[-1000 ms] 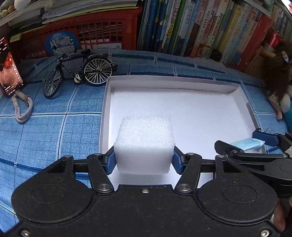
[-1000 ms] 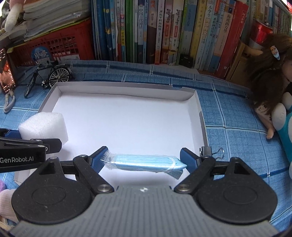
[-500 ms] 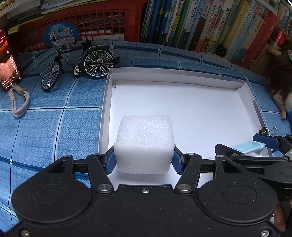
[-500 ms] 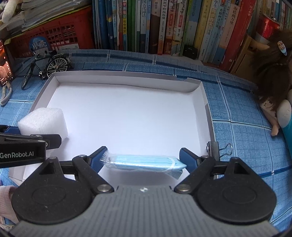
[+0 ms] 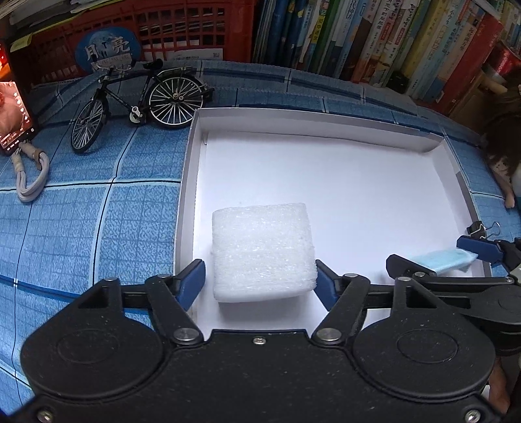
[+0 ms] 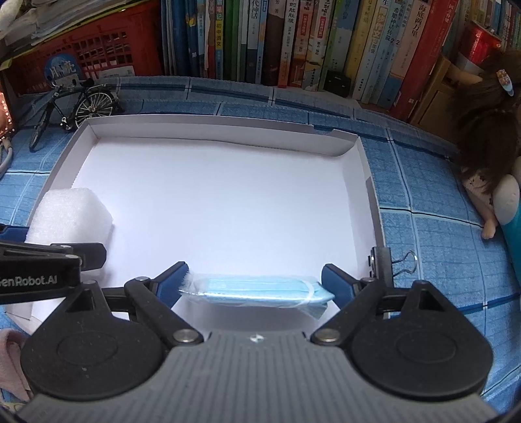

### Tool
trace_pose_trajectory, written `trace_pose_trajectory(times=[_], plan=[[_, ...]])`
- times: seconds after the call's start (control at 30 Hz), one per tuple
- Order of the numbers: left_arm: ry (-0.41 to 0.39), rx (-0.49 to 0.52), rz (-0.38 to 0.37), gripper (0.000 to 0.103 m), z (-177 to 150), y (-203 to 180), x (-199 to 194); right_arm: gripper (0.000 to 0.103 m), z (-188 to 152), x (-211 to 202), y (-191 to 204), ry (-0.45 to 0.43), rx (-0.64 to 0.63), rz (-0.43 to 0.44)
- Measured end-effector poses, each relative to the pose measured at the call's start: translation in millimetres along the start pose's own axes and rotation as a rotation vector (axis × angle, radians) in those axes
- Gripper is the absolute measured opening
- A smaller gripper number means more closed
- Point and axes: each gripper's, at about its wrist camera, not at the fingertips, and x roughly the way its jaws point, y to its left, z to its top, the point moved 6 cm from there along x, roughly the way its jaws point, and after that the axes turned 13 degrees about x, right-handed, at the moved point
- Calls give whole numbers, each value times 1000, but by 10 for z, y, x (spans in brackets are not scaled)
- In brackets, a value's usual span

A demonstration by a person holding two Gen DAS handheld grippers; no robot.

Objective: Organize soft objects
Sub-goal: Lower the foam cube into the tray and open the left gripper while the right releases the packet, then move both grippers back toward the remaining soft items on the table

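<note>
A white foam block rests on the floor of the shallow white tray, near its left wall. My left gripper straddles the block with its jaws opening; a gap shows at the left pad, so the block is not squeezed. A blue face mask in clear wrap lies on the tray floor at the front right. My right gripper stands around it, jaws opening, and the pads do not press on it. The right wrist view shows the foam block at the left, behind a left finger.
A black binder clip is on the tray's right wall. A toy bicycle, a phone and a cable lie left of the tray on the blue checked cloth. A red basket, books and a doll border the back and right.
The left jaws have spread away from the foam block, which now sits on the tray floor. The right jaws stand slightly wider around the mask.
</note>
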Motion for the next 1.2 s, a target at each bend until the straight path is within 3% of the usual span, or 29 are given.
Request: trace_pose_trajectory(times=[0.17,0.63,0.97,1.13,1.2], plan=[[-13,-13,-5,78,-19,24,-102,102,21,-98,-48,-25,9,1],[-144,-10,-27,79,-252,-4,-850,103,-81,-883,-8,-181,-31,81],[-280,29,-74,80,-827,-55,-1343,103,-642,-1665,88,-386,-187,202],[-379,71,7,82,-1160,-87,-1525,103,-1014,-1868,81,-474,-249,236],[-405,75,7,83,-1277,-102,-1573,103,-1152,-1895,45,-484,-245,258]])
